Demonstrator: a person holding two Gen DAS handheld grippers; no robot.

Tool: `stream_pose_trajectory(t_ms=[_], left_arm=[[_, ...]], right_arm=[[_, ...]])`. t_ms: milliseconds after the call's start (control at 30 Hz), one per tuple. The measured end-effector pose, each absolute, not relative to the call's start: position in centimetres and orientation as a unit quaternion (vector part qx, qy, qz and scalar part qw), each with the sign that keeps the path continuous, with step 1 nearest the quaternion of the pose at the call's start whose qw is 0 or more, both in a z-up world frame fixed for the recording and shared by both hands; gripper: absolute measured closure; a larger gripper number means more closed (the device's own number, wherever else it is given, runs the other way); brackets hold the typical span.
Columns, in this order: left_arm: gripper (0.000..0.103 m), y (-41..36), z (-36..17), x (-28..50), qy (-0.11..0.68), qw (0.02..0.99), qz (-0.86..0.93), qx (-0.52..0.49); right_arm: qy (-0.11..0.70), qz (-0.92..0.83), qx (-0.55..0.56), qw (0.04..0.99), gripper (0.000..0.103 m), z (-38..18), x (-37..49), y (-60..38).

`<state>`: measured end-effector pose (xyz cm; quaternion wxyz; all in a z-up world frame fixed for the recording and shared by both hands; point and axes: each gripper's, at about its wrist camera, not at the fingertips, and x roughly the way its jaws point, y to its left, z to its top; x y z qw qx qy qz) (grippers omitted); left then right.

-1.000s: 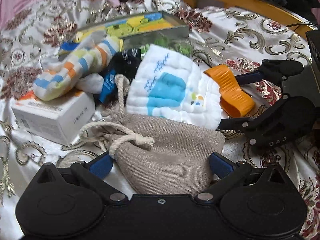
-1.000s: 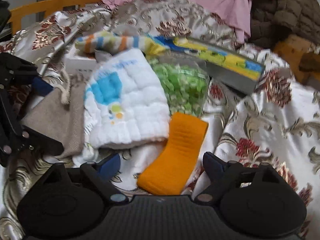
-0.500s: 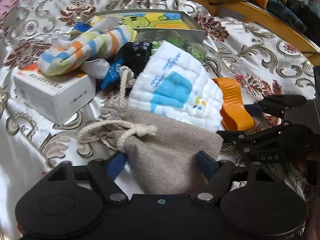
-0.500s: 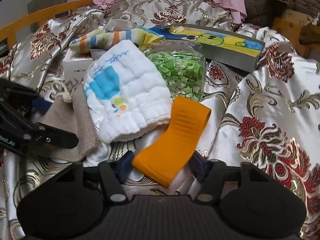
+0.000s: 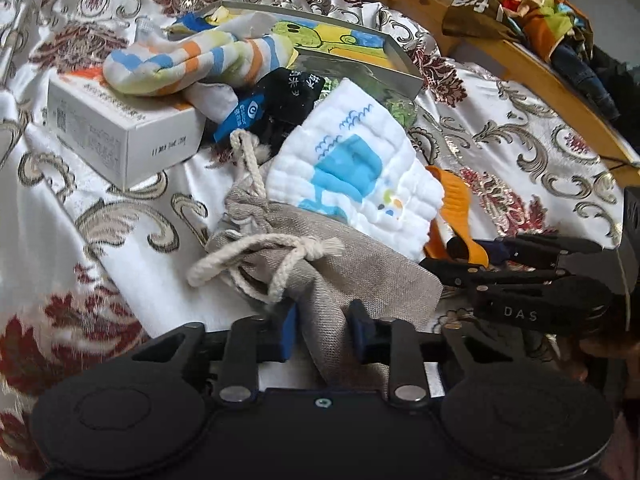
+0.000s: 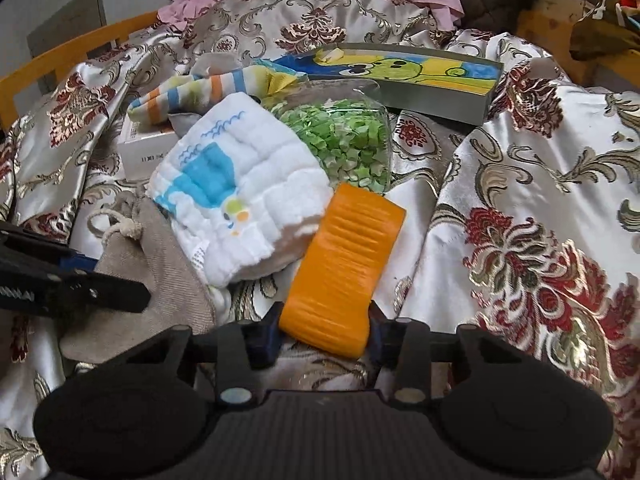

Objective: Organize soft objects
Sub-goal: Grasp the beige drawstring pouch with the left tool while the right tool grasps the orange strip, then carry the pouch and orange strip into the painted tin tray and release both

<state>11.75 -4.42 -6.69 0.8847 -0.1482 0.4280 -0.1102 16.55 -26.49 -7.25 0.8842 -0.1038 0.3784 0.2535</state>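
My left gripper (image 5: 322, 330) is shut on the near corner of a grey drawstring pouch (image 5: 340, 276), which lies on the patterned cloth. My right gripper (image 6: 323, 334) is shut on the near end of an orange band (image 6: 344, 264). A white quilted cloth with a blue print (image 5: 356, 184) rests partly on the pouch and beside the band; it also shows in the right wrist view (image 6: 236, 204). A striped sock (image 5: 192, 62) and a black sock (image 5: 280, 96) lie behind it. The right gripper also shows in the left wrist view (image 5: 476, 258).
A white carton (image 5: 120, 132) lies at the left under the striped sock. A bag of green pieces (image 6: 344, 144) and a flat picture box (image 6: 404, 76) lie behind the white cloth. A wooden rail (image 5: 520, 68) edges the bed at the right.
Both grippers have closed: the left on the pouch's near corner, the right on the orange band's near end. Both cameras have lifted and tilted a little.
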Motion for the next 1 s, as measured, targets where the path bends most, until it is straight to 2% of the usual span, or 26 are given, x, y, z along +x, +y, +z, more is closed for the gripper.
stream_pose_trajectory(t_ms=[300,633,1000], left_arm=[[0.088,-3.6,-6.4,10.0,0.435,0.866,-0.143,-0.199],[0.089,-3.2,-3.3,8.4,0.377,0.892,-0.164,-0.188],[0.089,-1.5,2.5,11.7,0.317,0.921,-0.146,-0.176]], right_arm=[[0.374,0.229,-0.13,0.889,0.06,-6.9,15.0,-25.8],[0.273,0.192,-0.16,0.929,0.063,-3.0,11.7,-26.2],[0.241,0.221,-0.161,0.931,0.063,2.1,15.6,-25.9]])
